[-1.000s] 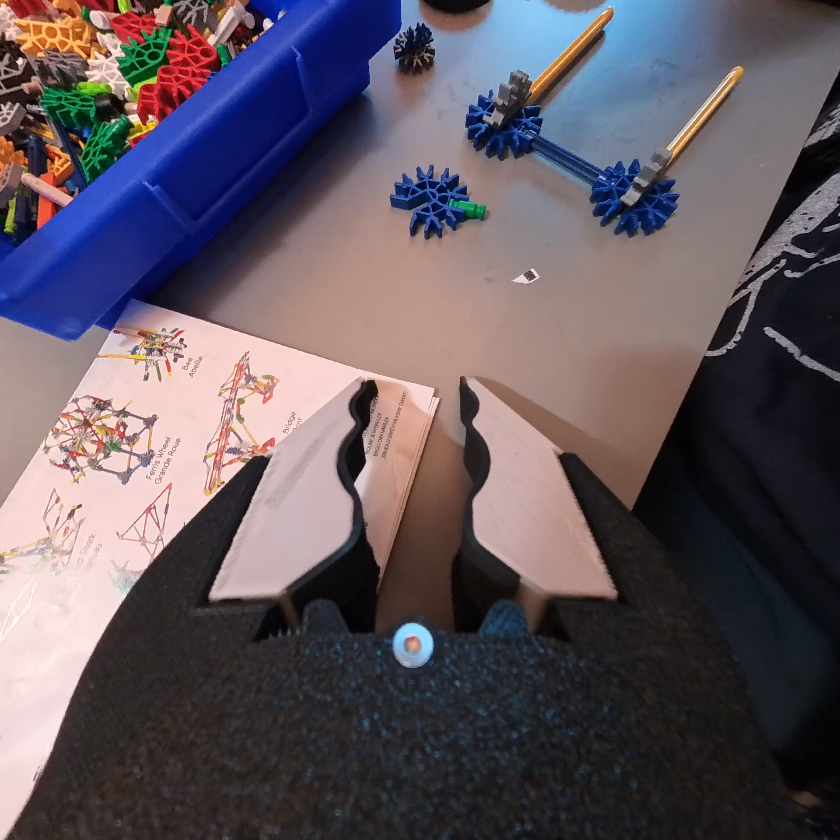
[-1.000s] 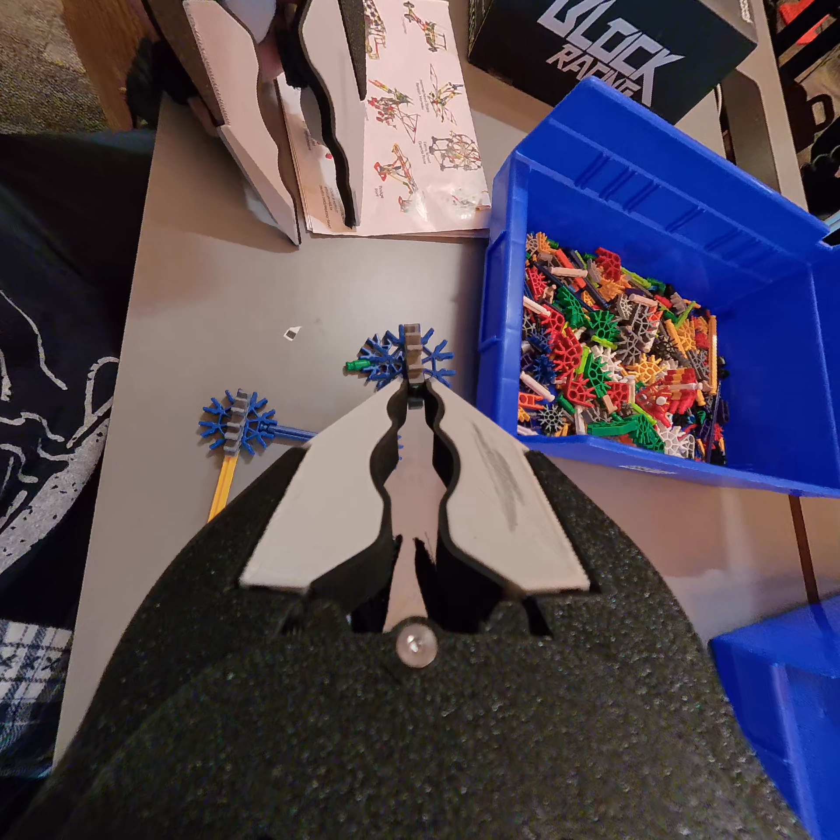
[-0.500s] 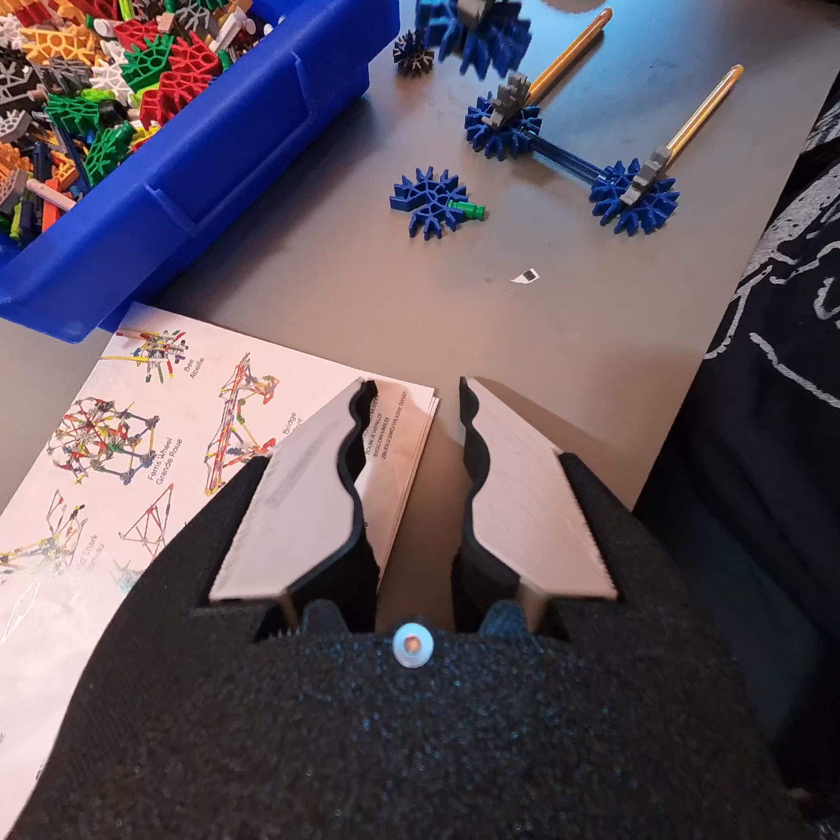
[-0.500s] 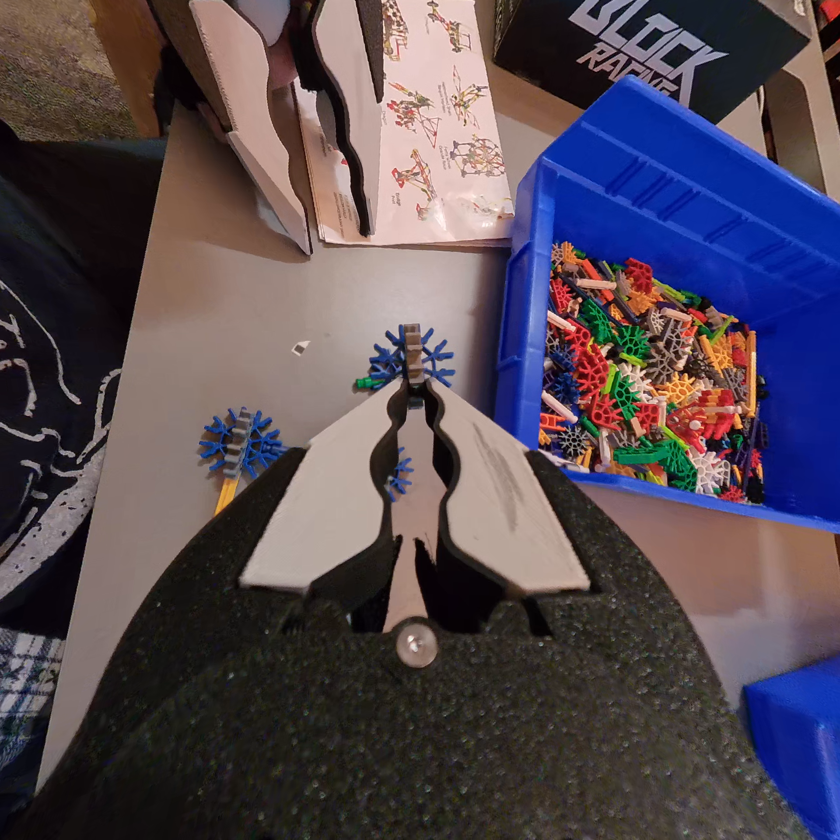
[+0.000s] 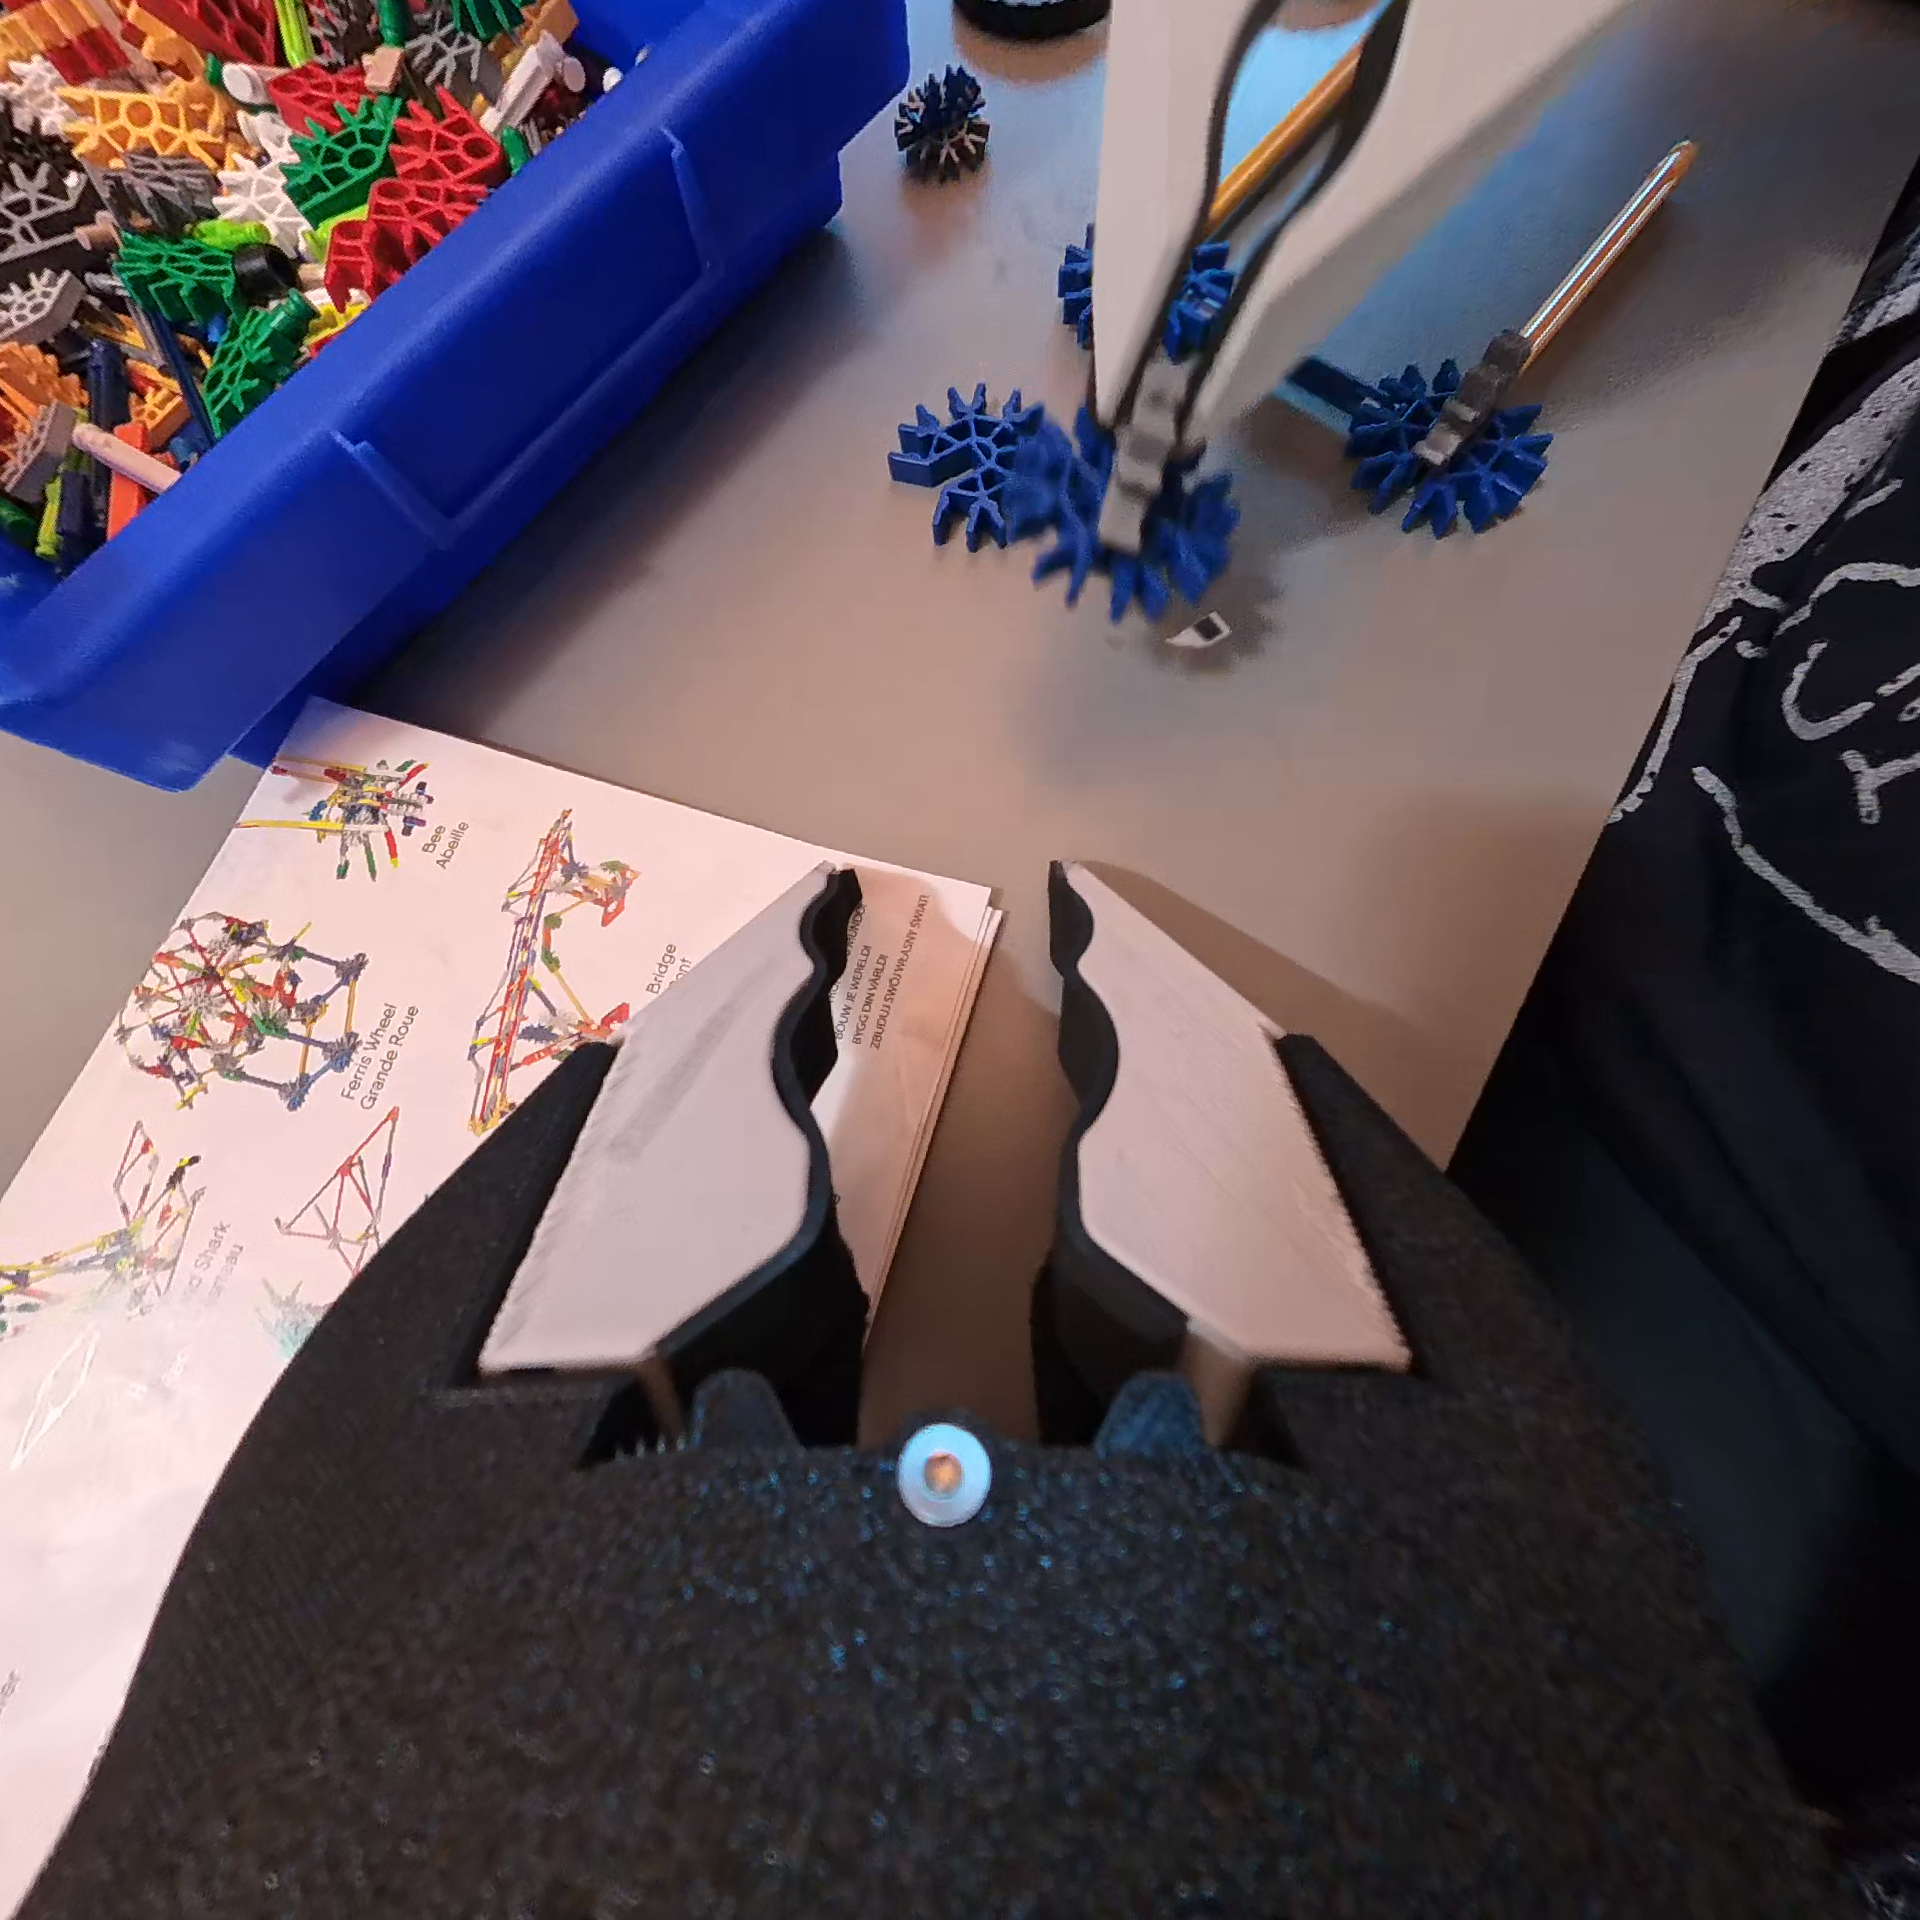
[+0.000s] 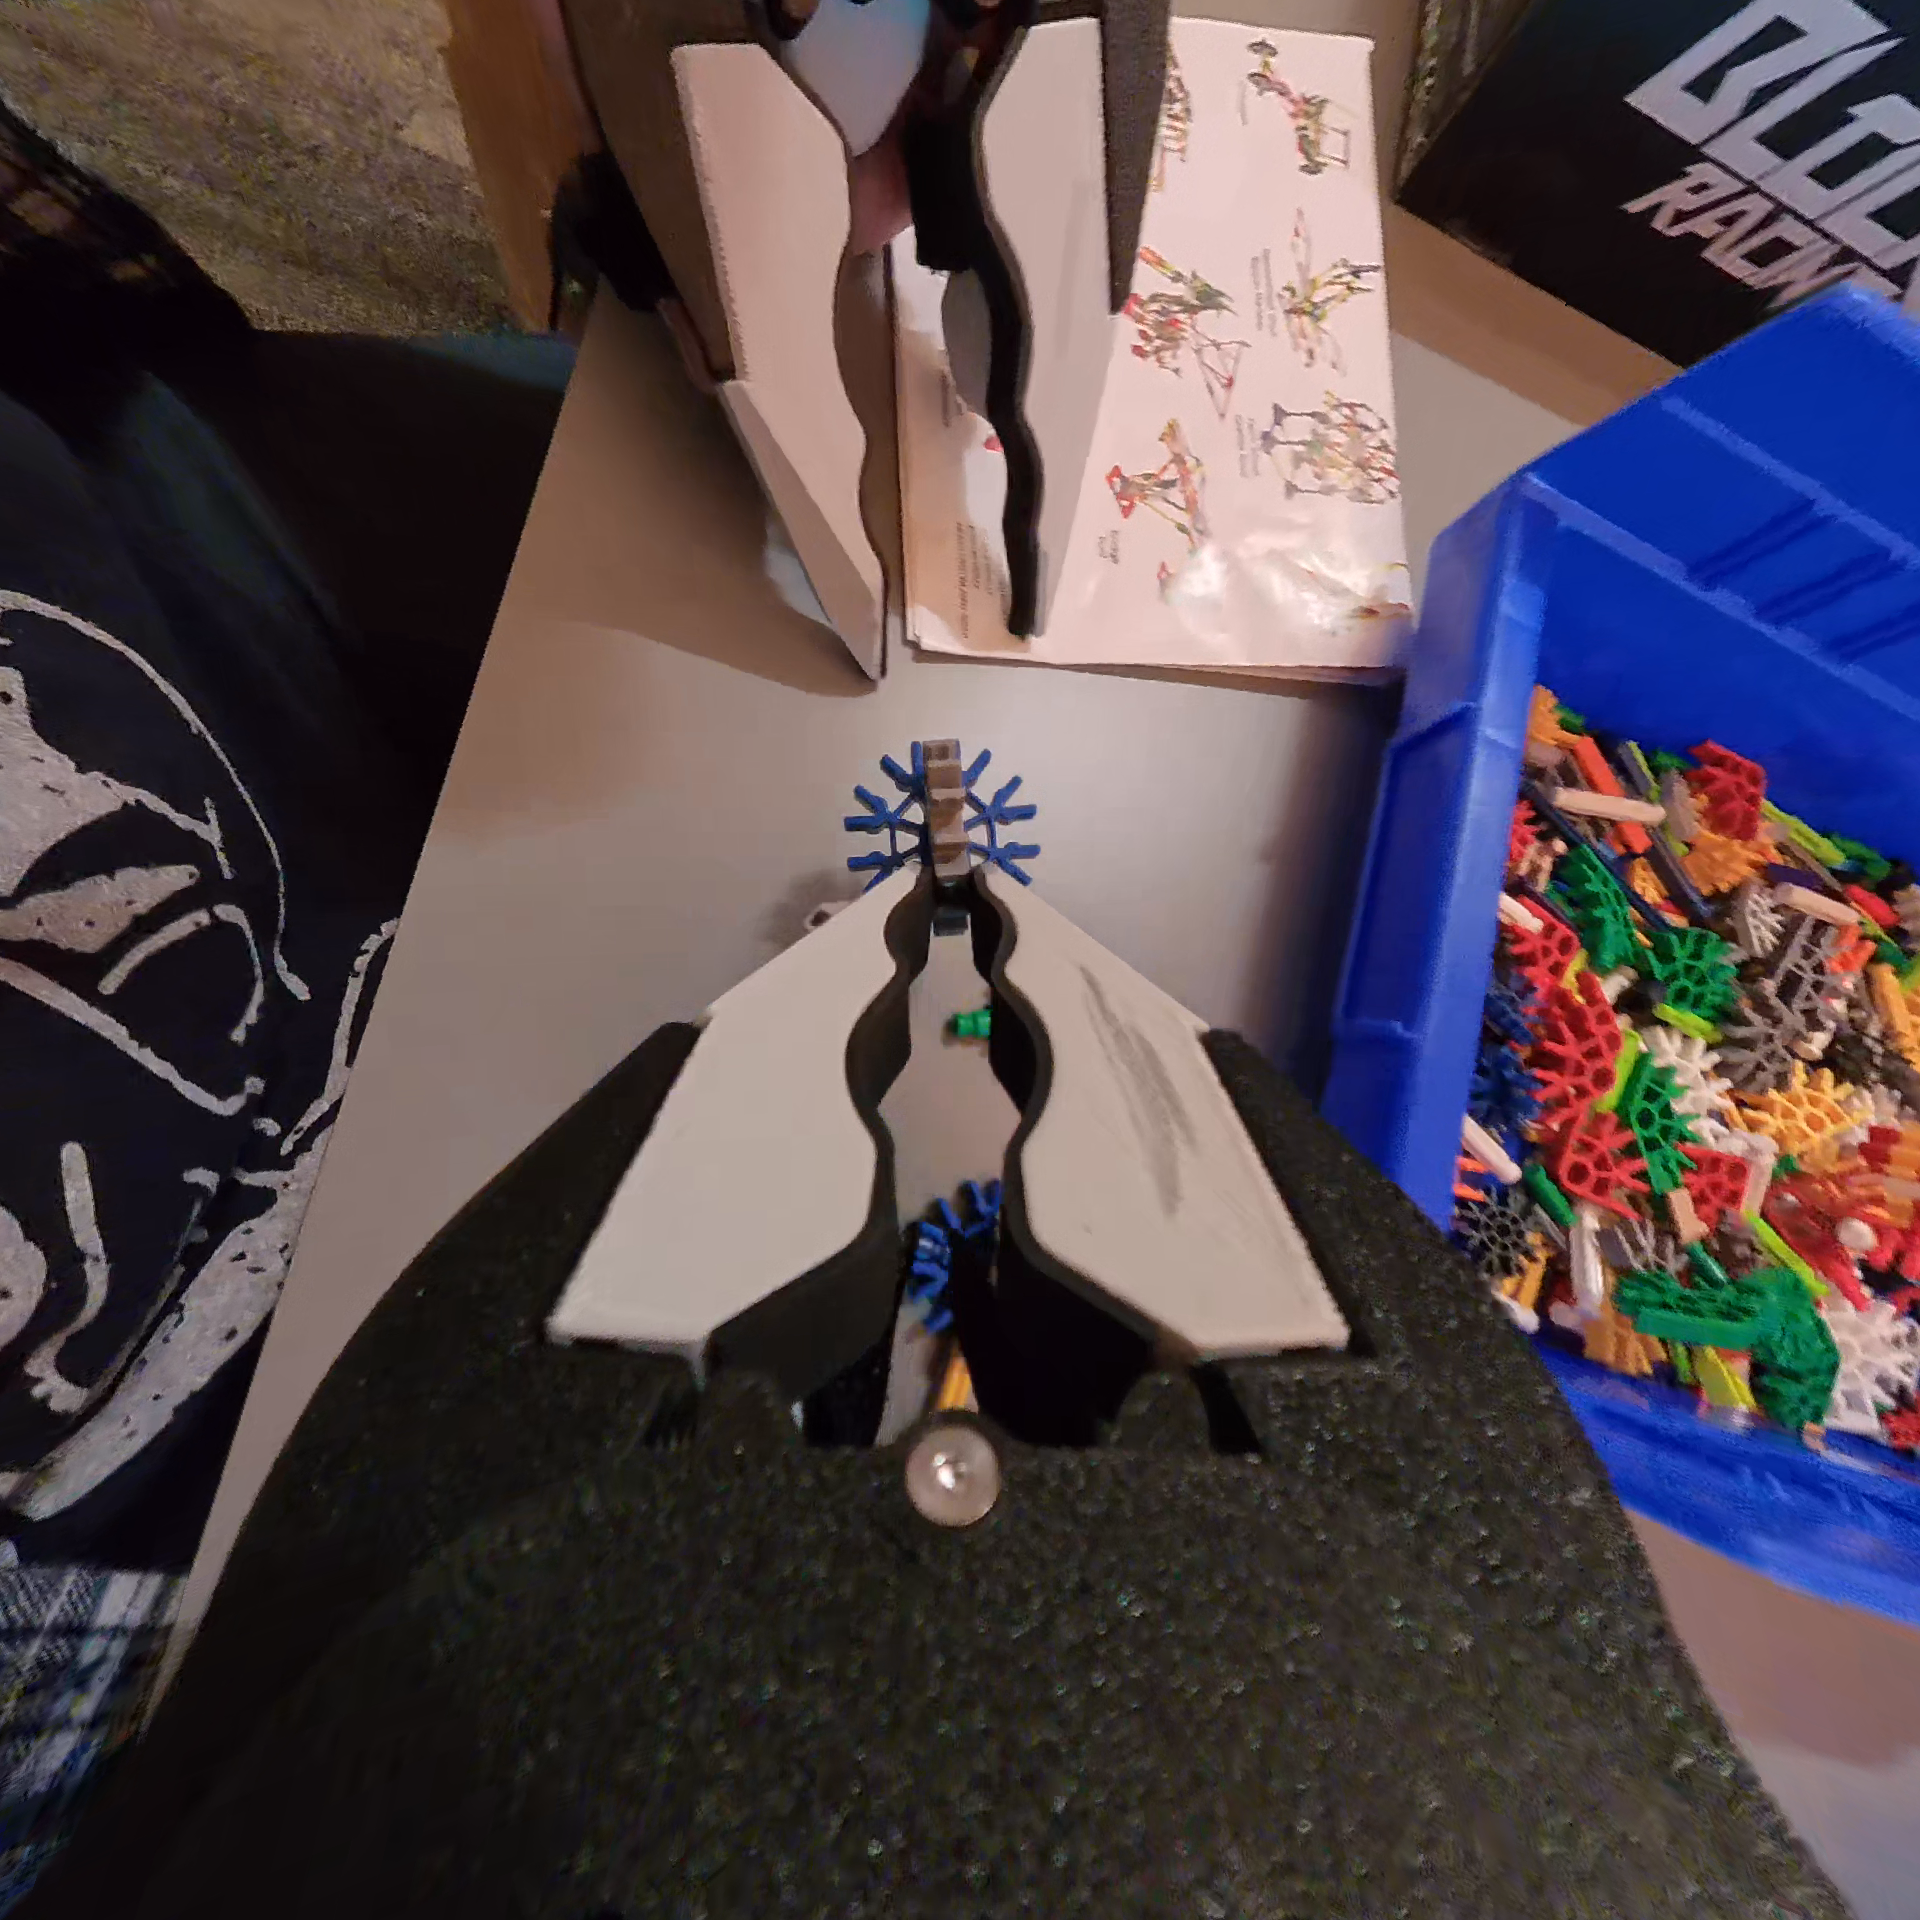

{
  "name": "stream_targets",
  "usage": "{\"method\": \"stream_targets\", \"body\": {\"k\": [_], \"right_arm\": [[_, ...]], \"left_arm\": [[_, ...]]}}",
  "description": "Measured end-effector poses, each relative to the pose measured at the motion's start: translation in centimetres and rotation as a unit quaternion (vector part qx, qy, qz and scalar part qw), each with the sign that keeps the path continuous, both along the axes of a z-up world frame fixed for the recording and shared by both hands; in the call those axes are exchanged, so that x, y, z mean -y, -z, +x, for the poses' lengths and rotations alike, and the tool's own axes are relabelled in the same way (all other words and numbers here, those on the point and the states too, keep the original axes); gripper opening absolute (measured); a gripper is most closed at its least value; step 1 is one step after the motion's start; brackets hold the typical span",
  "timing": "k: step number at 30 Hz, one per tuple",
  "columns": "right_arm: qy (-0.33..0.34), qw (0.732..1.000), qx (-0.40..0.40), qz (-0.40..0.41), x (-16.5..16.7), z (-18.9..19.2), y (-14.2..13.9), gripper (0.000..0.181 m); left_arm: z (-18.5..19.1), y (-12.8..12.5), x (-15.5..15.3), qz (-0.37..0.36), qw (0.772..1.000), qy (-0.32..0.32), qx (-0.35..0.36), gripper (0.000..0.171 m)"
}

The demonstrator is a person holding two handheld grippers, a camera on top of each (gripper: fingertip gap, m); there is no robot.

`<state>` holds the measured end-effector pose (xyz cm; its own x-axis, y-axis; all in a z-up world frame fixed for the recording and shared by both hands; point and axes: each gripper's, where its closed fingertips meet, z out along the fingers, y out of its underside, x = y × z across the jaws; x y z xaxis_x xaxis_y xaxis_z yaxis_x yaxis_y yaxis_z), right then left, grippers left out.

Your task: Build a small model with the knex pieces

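Observation:
My right gripper (image 6: pixel 945 896) is shut on a grey connector slotted into a blue snowflake connector (image 6: pixel 940 821) and holds it above the grey table (image 6: pixel 644 748). In the left wrist view this gripper (image 5: pixel 1143 416) comes down from the top with the piece (image 5: pixel 1138 520), just over a loose blue snowflake (image 5: pixel 956 457) that lies flat. My left gripper (image 5: pixel 951 883) is open and empty, low over the corner of an instruction booklet (image 5: pixel 343 935). It shows at the top of the right wrist view (image 6: pixel 935 416). A two-wheel assembly (image 5: pixel 1455 447) with yellow rods (image 5: pixel 1600 249) lies behind.
A blue bin (image 5: pixel 468 416) full of mixed coloured building pieces stands at the left, and at the right in the right wrist view (image 6: pixel 1662 623). A small black connector (image 5: pixel 940 120) lies beyond. A black box (image 6: pixel 1714 156) is at the back. A person's dark printed shirt (image 5: pixel 1818 831) borders the table edge. Tip to tip, the grippers are about 8 cm apart.
My right gripper has carried the blue-and-grey piece toward my left gripper, over the loose blue snowflake. My left gripper has stayed open and in place.

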<state>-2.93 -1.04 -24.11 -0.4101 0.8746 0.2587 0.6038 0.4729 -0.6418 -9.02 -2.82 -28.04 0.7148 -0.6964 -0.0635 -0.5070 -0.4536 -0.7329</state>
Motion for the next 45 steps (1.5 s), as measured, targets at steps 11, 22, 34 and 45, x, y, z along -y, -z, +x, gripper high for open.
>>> {"method": "stream_targets", "body": {"k": [11,22,34,45], "right_arm": [[-0.028,0.998,0.052,0.0,1.7,-0.4,3.0,0.006],[-0.015,0.999,0.03,-0.013,1.1,-0.3,1.8,0.018],[-0.013,1.0,0.008,-0.012,0.7,-0.4,0.9,0.018],[-0.013,1.0,0.006,-0.009,0.5,-0.4,0.9,0.018]], "left_arm": [[0.0,0.0,0.0,0.002,1.0,0.0,-0.001,0.037],[0.0,0.0,0.0,0.002,1.0,0.001,0.0,0.037],[0.0,0.0,0.0,0.002,1.0,0.0,0.0,0.037],[0.0,0.0,0.0,0.003,1.0,0.0,0.0,0.037]]}}
